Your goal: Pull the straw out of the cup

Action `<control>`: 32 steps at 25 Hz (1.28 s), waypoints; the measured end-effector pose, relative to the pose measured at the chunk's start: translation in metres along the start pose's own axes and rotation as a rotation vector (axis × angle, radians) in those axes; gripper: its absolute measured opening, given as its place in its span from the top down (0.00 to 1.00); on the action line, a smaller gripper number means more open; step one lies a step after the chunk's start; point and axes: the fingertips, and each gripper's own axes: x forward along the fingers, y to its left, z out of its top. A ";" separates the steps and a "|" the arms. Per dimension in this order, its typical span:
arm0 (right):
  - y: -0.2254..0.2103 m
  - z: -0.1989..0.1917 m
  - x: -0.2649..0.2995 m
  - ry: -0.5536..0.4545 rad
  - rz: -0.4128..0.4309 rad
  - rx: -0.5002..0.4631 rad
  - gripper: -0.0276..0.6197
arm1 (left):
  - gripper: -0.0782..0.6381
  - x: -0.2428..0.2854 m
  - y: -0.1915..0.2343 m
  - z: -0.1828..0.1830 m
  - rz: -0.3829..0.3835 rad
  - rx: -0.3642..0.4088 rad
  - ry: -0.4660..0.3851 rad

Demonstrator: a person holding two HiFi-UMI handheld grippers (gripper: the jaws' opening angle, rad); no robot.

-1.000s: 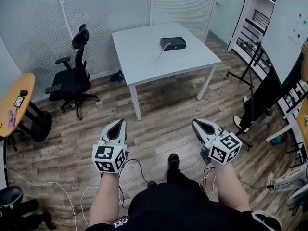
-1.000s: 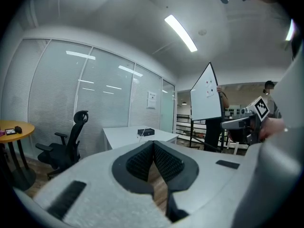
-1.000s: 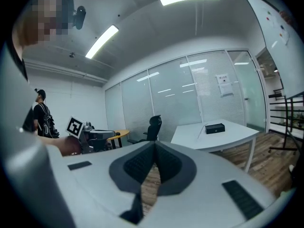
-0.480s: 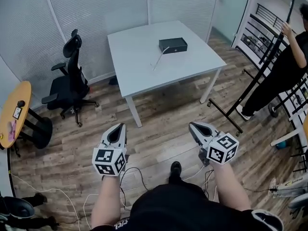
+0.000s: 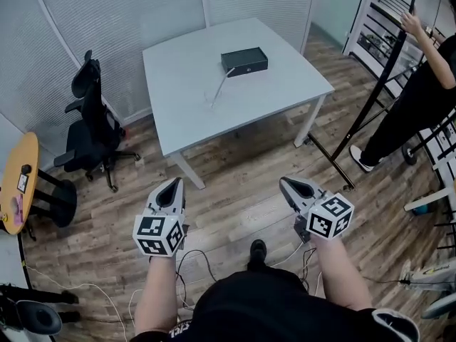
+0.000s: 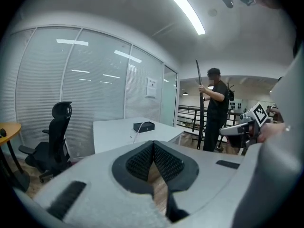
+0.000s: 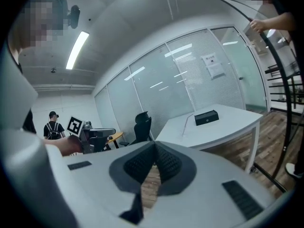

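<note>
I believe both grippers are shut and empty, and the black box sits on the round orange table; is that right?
Not quite: the head view shows the black box sitting on the white table instead. The left gripper and the right gripper are indeed shut and empty.

Bottom centre of head view, my operator: black clothing point(image 5: 263, 305), white lettering point(image 5: 182, 328) at lower left edge, too small for me to read. Black shoe point(image 5: 257, 250) just above. Shell of left gripper point(image 5: 172, 184) pale grey, black teardrop inset, marker cube point(image 5: 159, 234) in black-and-white squares behind. Same build on right gripper point(image 5: 287, 183), second cube point(image 5: 330, 215). Gripper views give me black pads point(image 6: 140, 161), fine grid texture; dark slots point(image 7: 242, 199) in grey shell.
</note>
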 end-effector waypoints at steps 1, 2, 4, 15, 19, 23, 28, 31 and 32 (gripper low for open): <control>-0.008 0.001 -0.002 0.000 -0.002 0.007 0.95 | 0.88 0.007 -0.004 0.001 -0.003 0.002 0.005; -0.015 0.001 -0.004 -0.002 -0.004 0.012 0.95 | 0.88 0.013 -0.008 0.002 -0.005 0.002 0.010; -0.030 0.003 -0.009 -0.006 -0.008 0.023 0.95 | 0.88 0.024 -0.017 0.005 -0.008 0.002 0.017; -0.066 0.026 -0.023 -0.021 0.014 -0.004 0.95 | 0.88 0.059 -0.057 0.029 -0.012 0.026 -0.016; -0.055 0.035 -0.010 -0.006 0.057 -0.049 0.95 | 0.88 0.060 -0.051 0.034 0.000 0.012 -0.041; -0.049 0.035 0.005 0.023 0.077 -0.073 0.95 | 0.88 0.067 -0.038 0.033 0.009 -0.006 -0.056; -0.059 0.039 0.033 0.053 0.064 -0.081 0.95 | 0.88 0.094 -0.011 0.032 0.000 -0.032 -0.063; -0.073 0.046 0.058 0.068 0.050 -0.084 0.95 | 0.88 0.122 0.010 0.037 -0.016 -0.039 -0.069; -0.079 0.050 0.069 0.069 0.043 -0.085 0.95 | 0.88 0.134 0.018 0.041 -0.023 -0.040 -0.070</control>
